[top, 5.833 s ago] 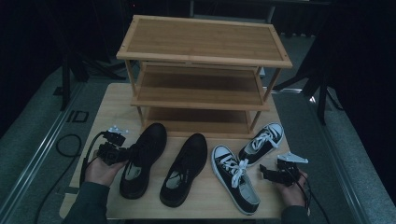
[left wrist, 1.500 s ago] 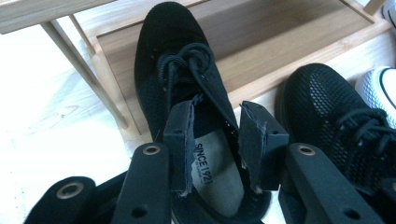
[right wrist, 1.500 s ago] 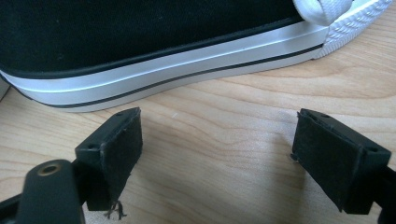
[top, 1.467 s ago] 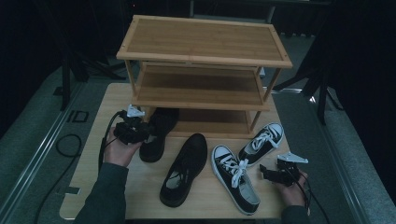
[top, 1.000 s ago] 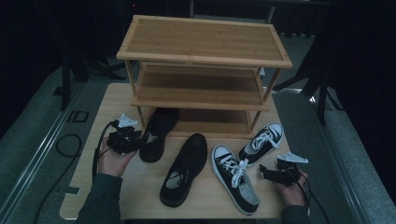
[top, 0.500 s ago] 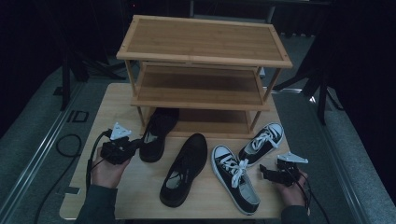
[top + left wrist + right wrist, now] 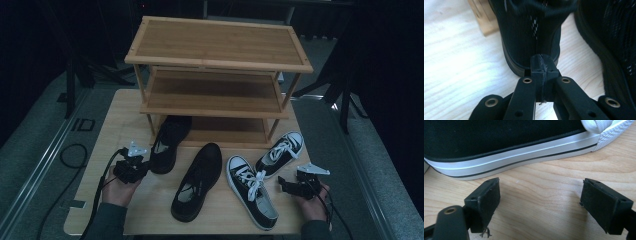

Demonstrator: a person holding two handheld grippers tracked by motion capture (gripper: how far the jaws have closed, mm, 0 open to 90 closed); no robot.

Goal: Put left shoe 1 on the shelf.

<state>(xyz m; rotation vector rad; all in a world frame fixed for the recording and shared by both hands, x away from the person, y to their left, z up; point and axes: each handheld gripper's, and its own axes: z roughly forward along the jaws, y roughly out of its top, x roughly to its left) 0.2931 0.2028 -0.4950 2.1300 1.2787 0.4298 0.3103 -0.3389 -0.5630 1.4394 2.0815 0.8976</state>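
Four shoes sit on the wooden counter [image 7: 115, 125] in front of a three-level wooden shoe rack [image 7: 215, 75]. One black shoe [image 7: 167, 142] has its toe pushed under the rack's bottom shelf, with its heel sticking out toward the person. The other black shoe [image 7: 195, 180] lies out in the open, just beside it. Two black sneakers with white laces and white soles lie to the right — a near one [image 7: 252, 195] and a far one [image 7: 281, 152] close to the rack's right leg.

The left tongs [image 7: 131, 169] are pressed tight together, holding nothing, right behind the first shoe's heel [image 7: 531, 37]. The right tongs [image 7: 295, 186] are spread wide, low over bare wood by a sneaker's white sole [image 7: 519, 152]. There is open wood along the left edge and the front right corner.
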